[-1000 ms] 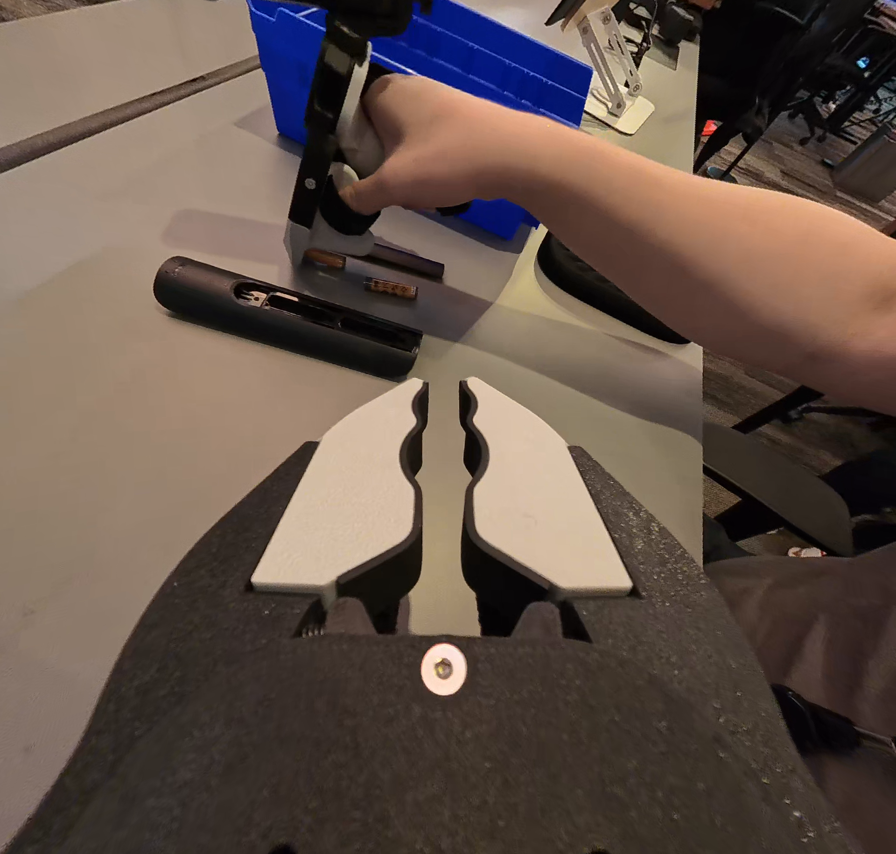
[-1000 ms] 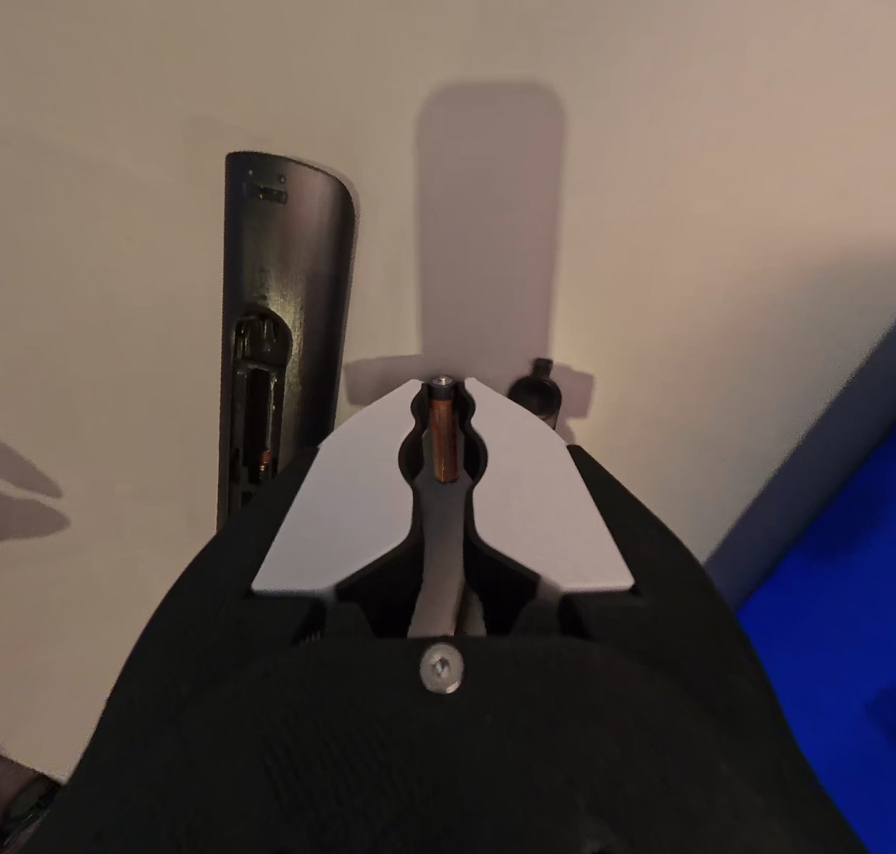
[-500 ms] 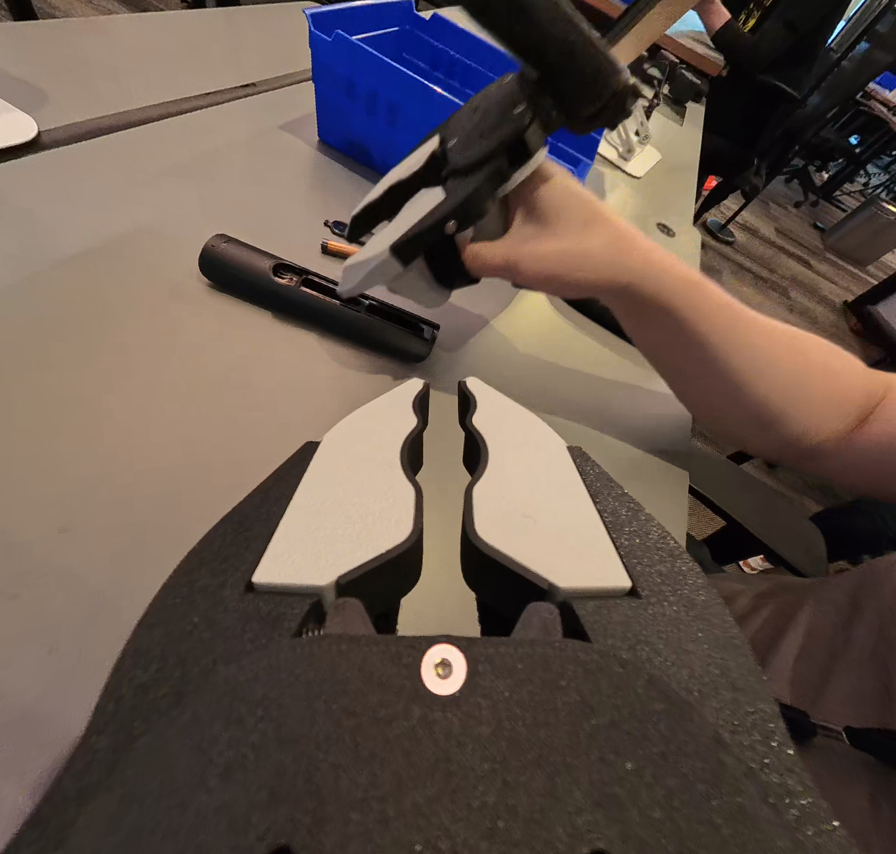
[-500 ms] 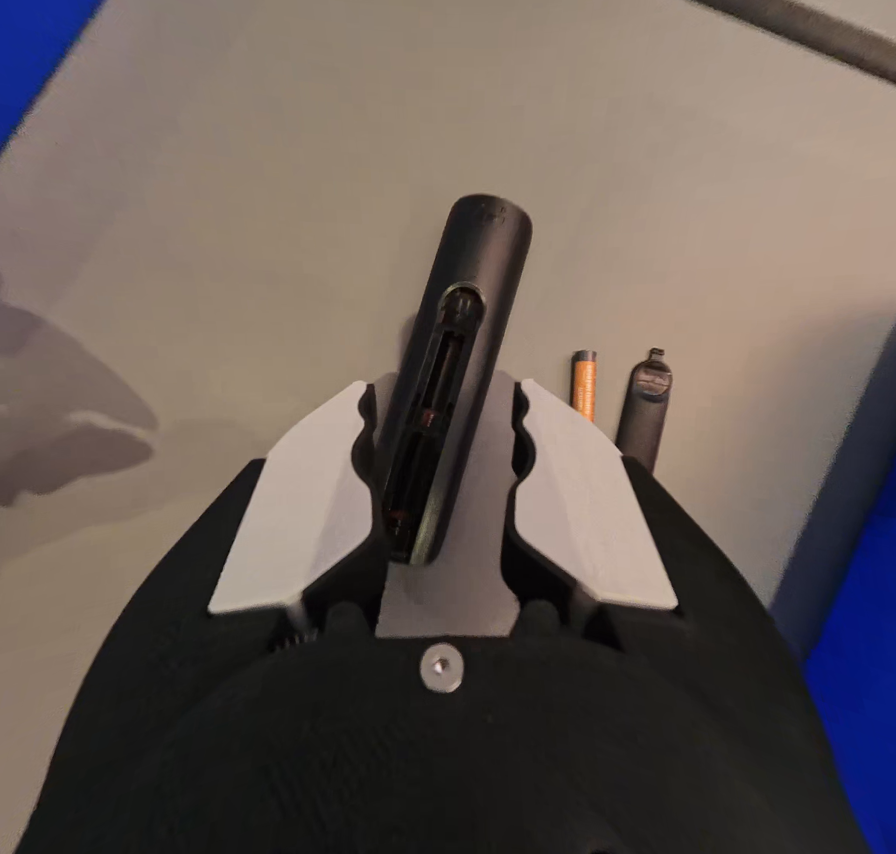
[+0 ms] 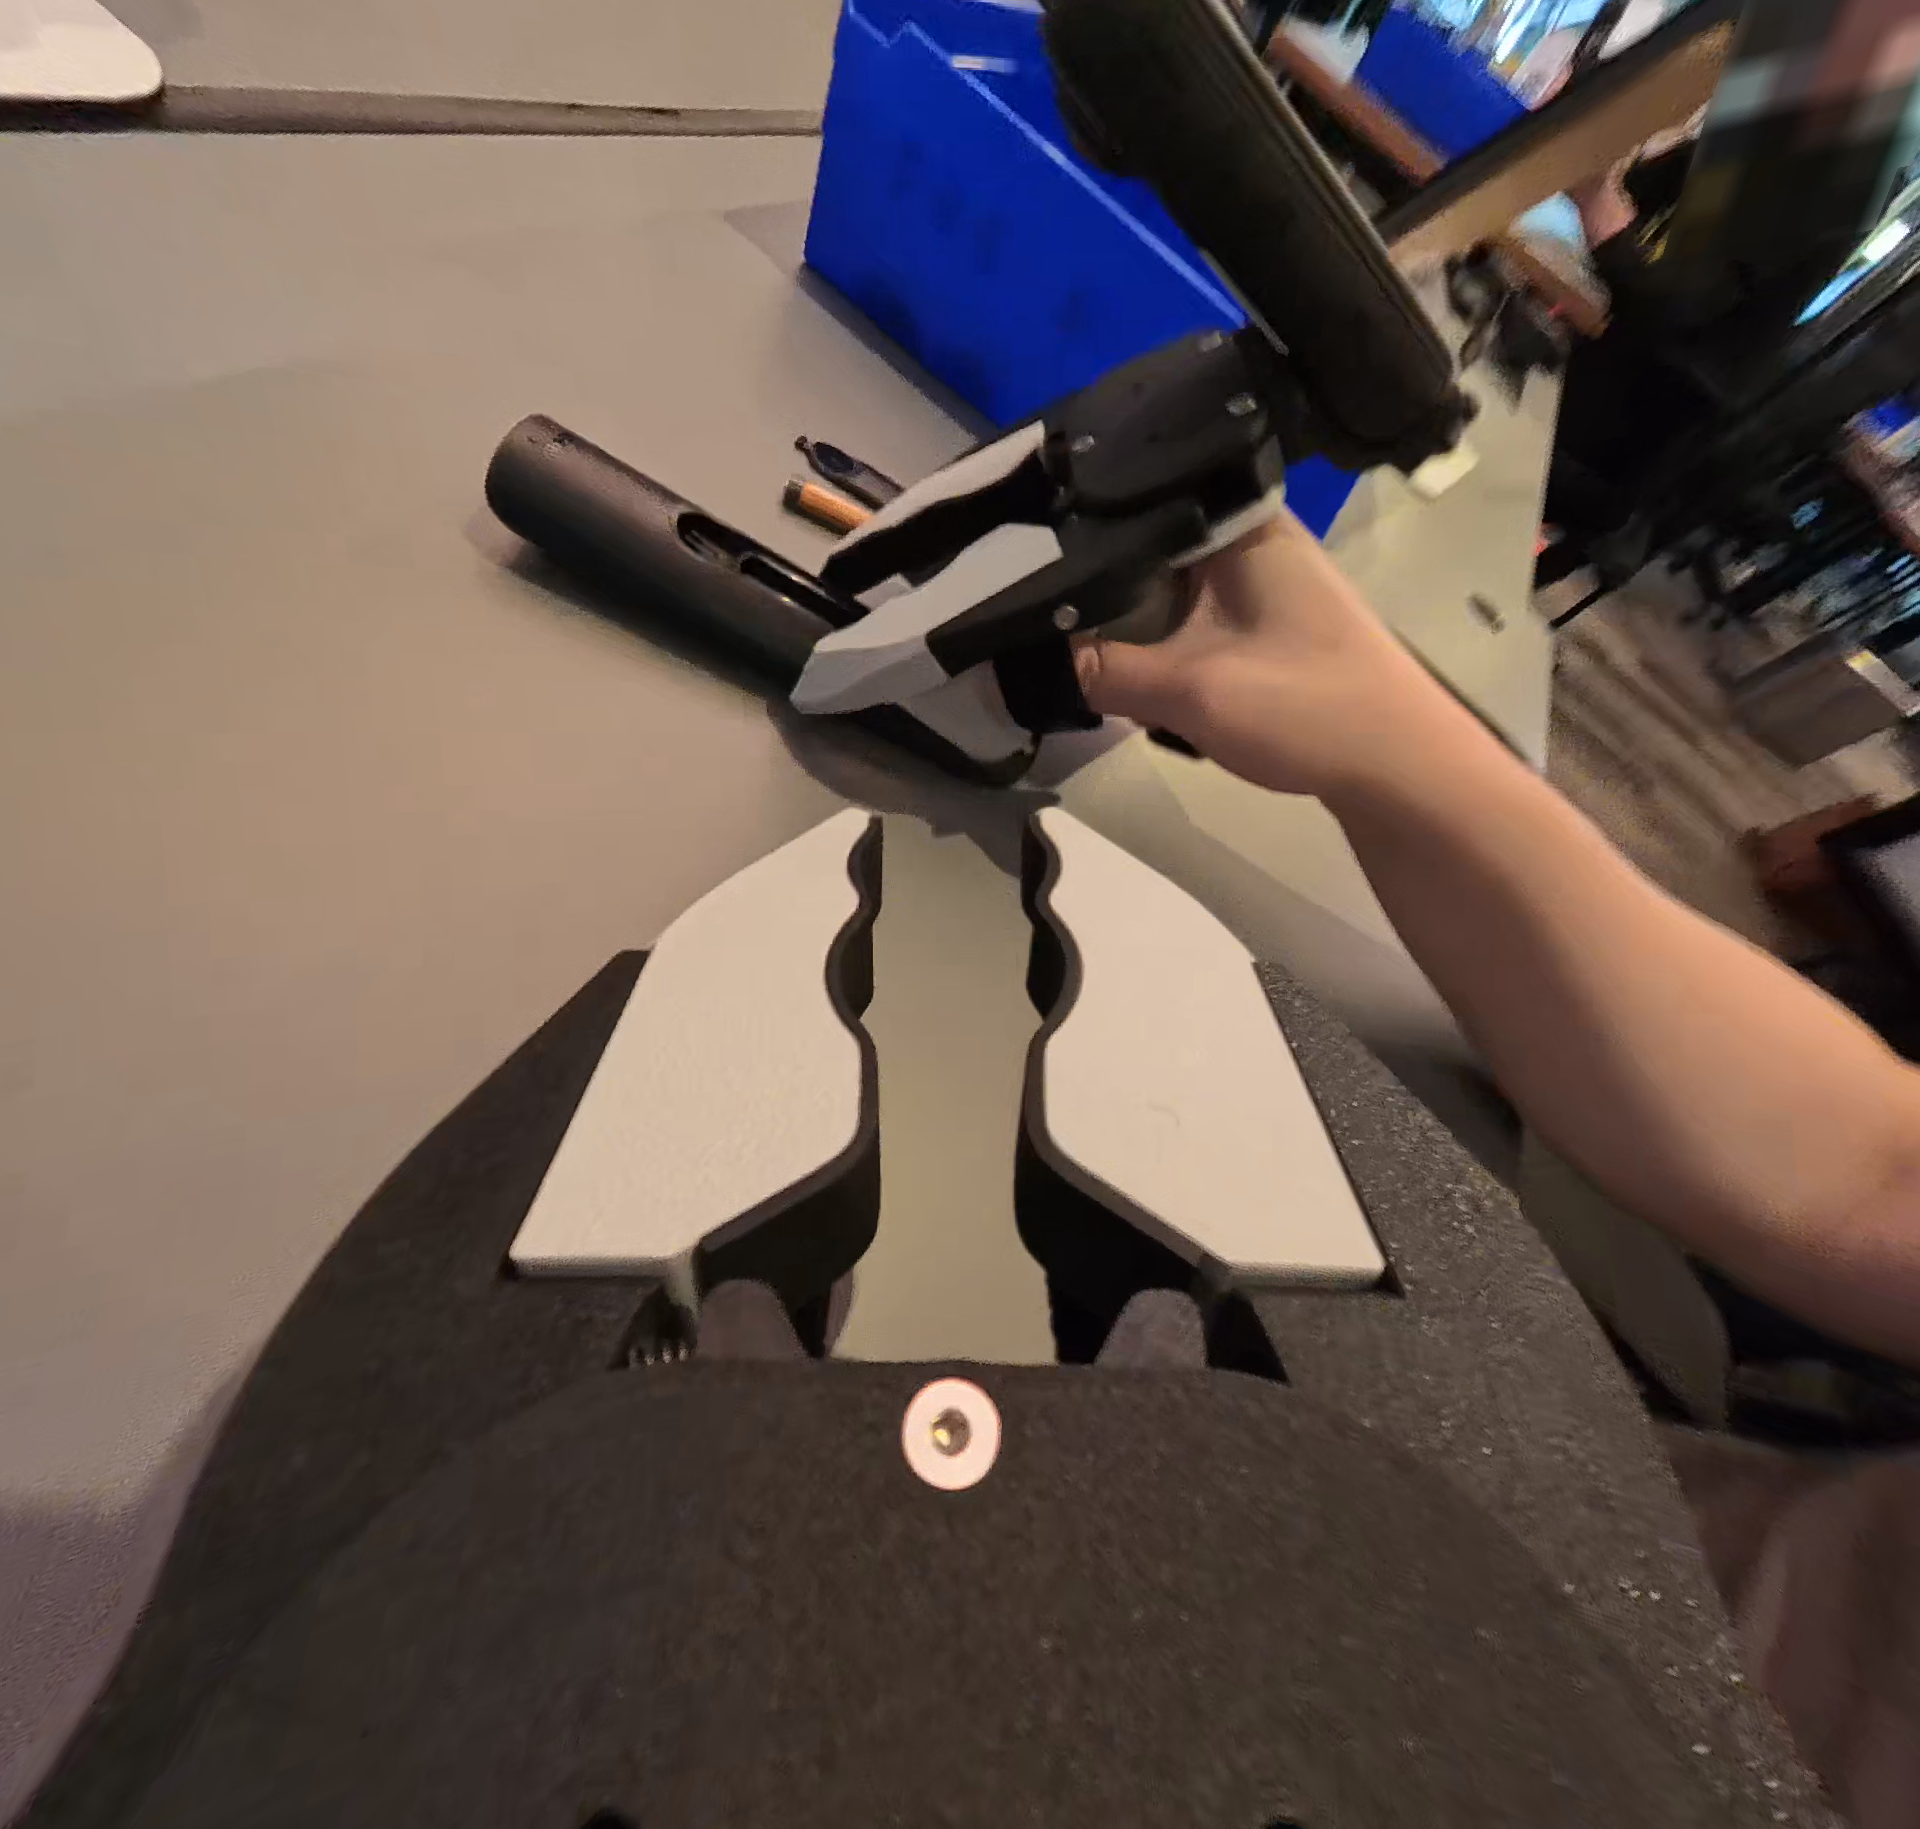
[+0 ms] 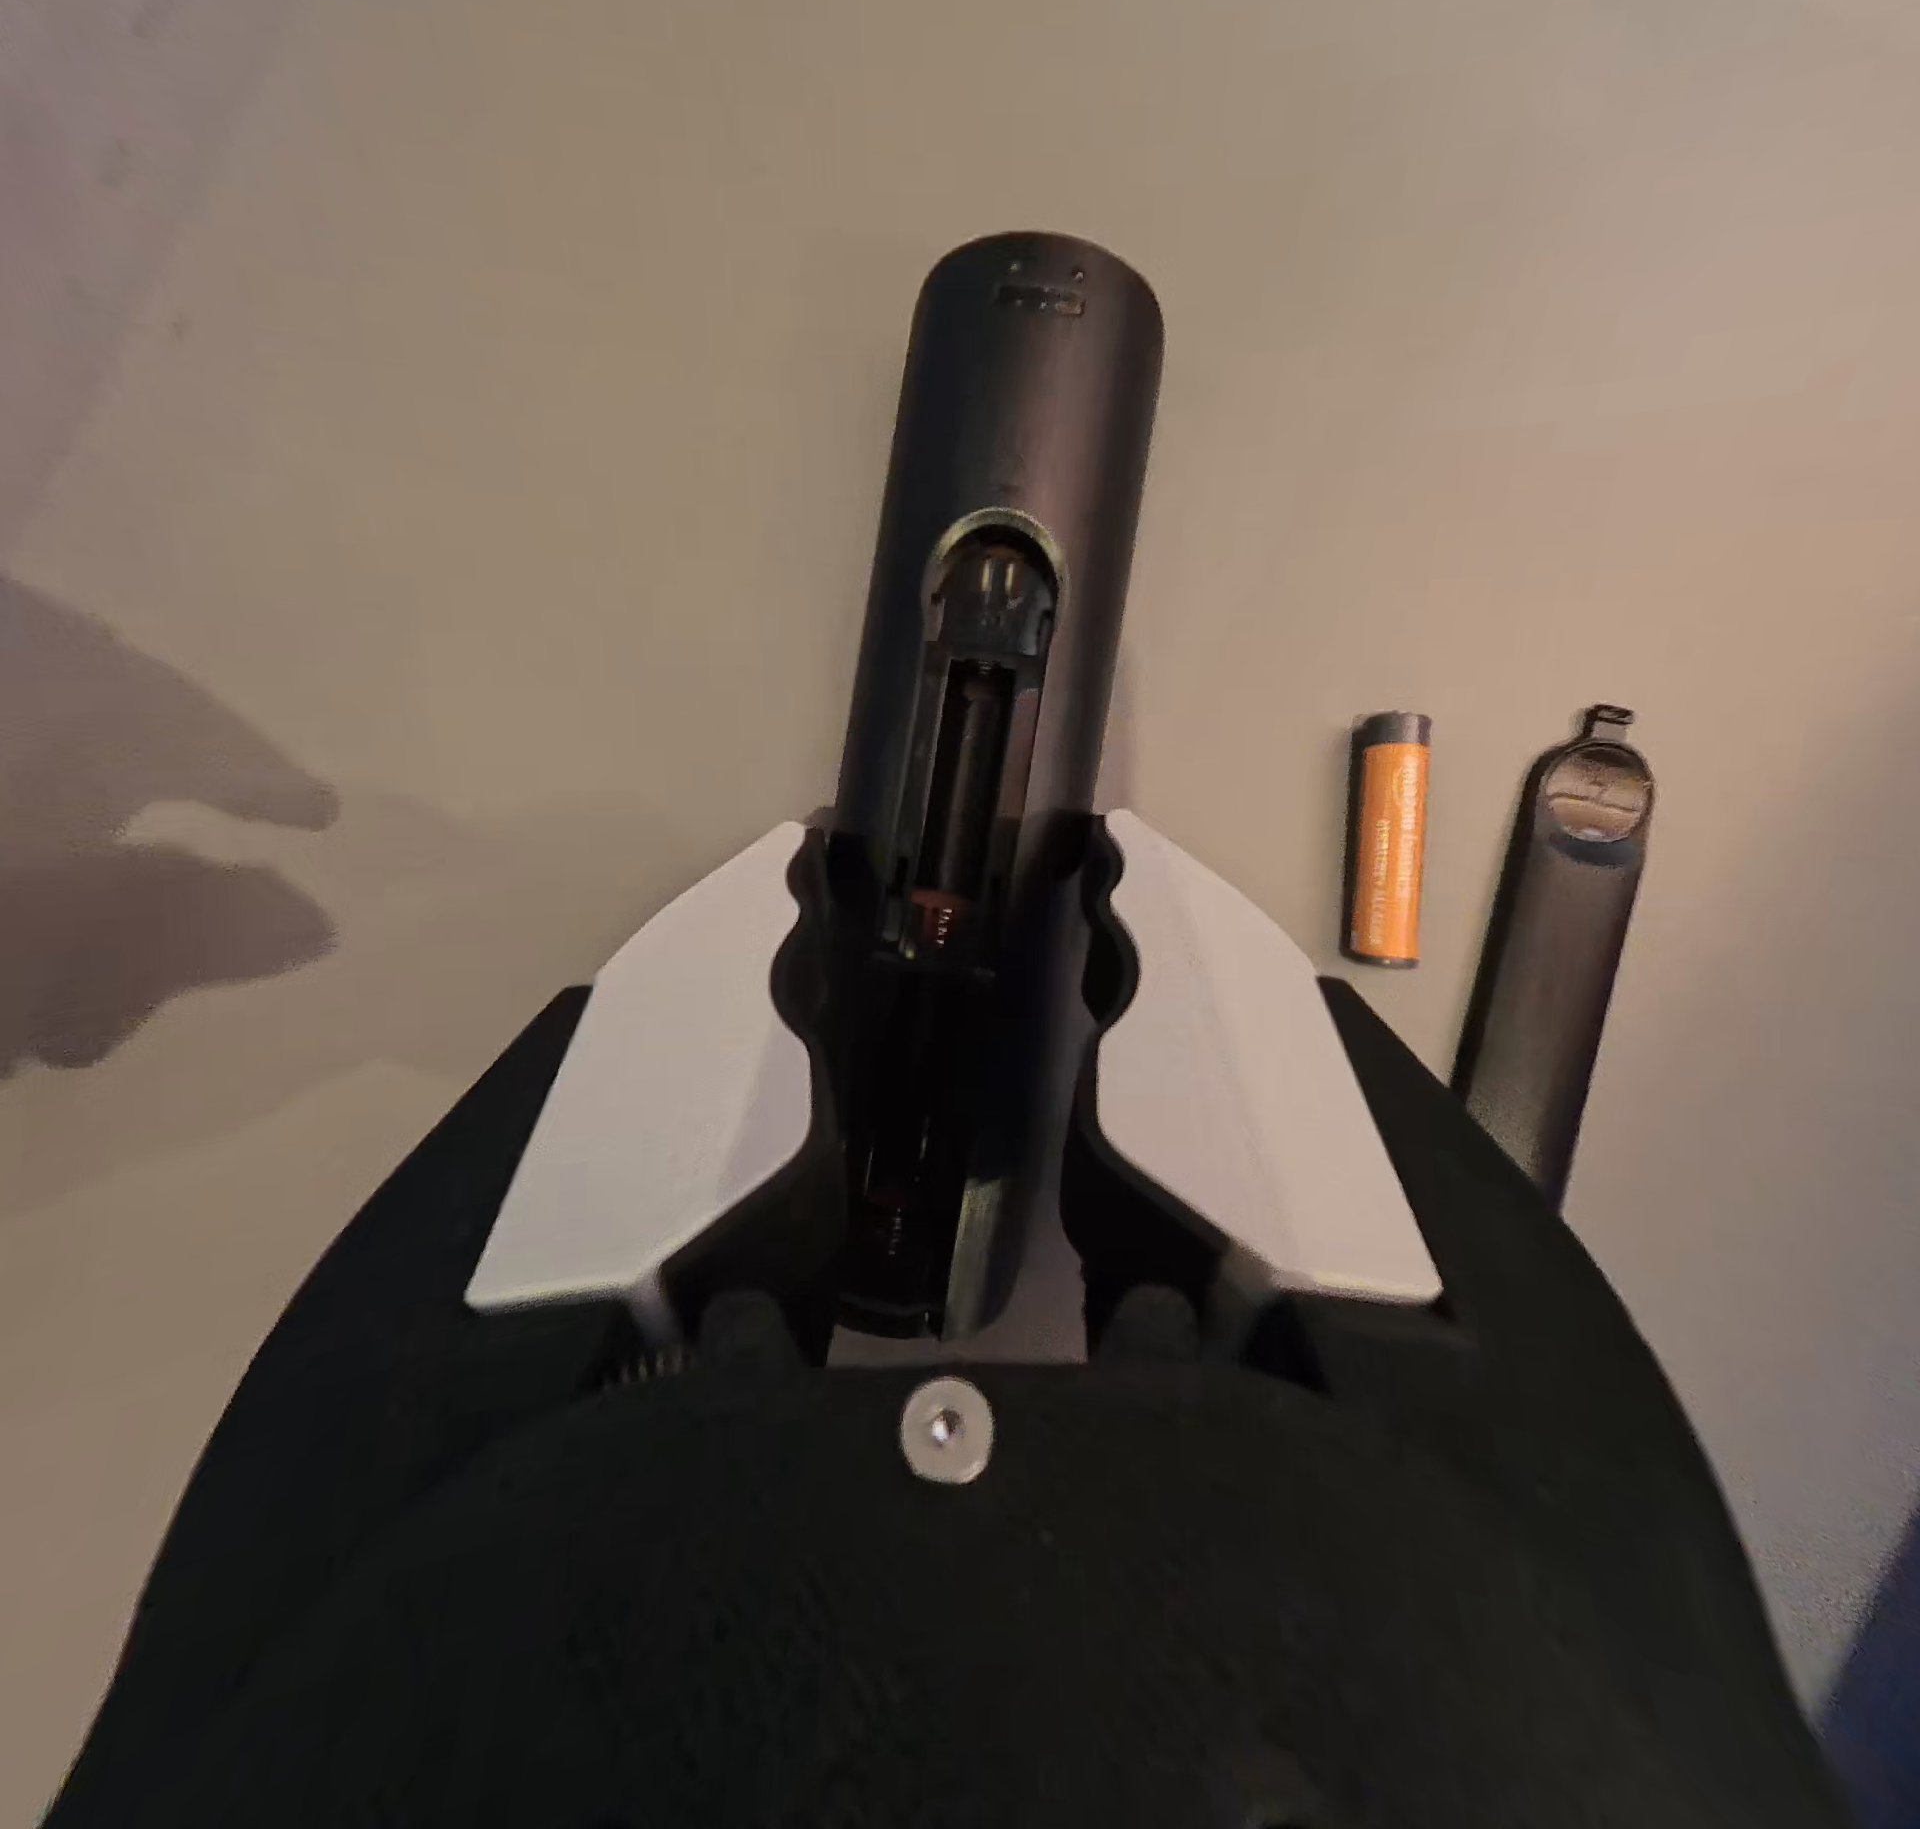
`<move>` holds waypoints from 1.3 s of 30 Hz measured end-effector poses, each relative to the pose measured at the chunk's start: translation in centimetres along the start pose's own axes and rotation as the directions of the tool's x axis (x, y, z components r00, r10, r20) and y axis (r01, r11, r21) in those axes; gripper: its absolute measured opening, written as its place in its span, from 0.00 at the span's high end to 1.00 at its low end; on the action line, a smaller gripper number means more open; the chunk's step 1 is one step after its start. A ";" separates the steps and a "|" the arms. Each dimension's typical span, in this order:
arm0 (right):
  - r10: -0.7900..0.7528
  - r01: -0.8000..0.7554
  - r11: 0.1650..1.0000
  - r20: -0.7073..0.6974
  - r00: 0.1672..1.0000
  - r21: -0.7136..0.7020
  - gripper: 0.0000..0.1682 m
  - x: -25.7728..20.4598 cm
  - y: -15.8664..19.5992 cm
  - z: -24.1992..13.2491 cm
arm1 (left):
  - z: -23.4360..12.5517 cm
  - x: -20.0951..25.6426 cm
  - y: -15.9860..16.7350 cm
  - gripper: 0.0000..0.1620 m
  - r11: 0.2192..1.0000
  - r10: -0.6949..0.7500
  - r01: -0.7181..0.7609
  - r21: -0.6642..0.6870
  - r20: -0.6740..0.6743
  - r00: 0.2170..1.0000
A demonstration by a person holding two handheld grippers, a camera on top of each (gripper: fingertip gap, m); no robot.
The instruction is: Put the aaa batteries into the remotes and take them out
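Note:
A black remote [image 6: 1029, 429] lies on the grey table with its battery bay open and facing up. It also shows in the left wrist view [image 5: 623, 532]. My right gripper [image 6: 956, 834] straddles the remote's near end, pads against its sides, shut on it; it shows too in the left wrist view [image 5: 821, 631]. The bay is dark, and I cannot tell whether a battery lies in it. One orange AAA battery [image 6: 1387, 844] and the black battery cover [image 6: 1548, 958] lie just right of the remote. My left gripper [image 5: 951, 823] is open and empty, short of the remote.
A blue bin [image 5: 987, 252] stands behind the remote at the table's far side. The person's forearm [image 5: 1558, 1000] crosses from the right. A white flat object [image 5: 62, 44] lies at the far left. The table's right edge is close beside the arm.
My right gripper held a battery, then opened without it, moved over the remote's near end and closed on its sides. My left gripper's jaws have opened wider.

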State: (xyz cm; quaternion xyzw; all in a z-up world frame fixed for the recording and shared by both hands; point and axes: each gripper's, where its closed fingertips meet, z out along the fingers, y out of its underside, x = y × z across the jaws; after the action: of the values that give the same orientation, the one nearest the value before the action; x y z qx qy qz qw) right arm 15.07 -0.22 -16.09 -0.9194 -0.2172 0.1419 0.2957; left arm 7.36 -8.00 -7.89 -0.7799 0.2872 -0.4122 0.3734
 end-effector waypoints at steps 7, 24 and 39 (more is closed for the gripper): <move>-0.022 -0.073 0.959 0.328 0.944 0.274 0.71 -3.4 -1.8 -5.2 | 1.6 -1.2 -1.6 0.76 0.985 -0.082 0.090 0.144 -0.062 0.995; -0.802 0.715 0.501 -0.048 0.595 0.488 0.71 -7.5 -4.0 -14.8 | -2.8 4.0 -8.8 0.66 0.989 0.130 -0.119 0.091 -0.134 0.982; -0.897 0.862 0.245 -0.234 0.375 0.444 0.71 -8.1 -4.5 -14.5 | -2.5 5.1 -8.1 0.83 0.990 0.048 -0.086 -0.113 -0.302 0.952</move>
State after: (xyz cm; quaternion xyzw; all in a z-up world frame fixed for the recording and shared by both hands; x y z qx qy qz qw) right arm 12.26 -7.85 -0.86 -0.5225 -0.6577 0.0342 0.5416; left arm 8.89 -8.23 1.93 -0.7202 0.3919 -0.4935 0.2901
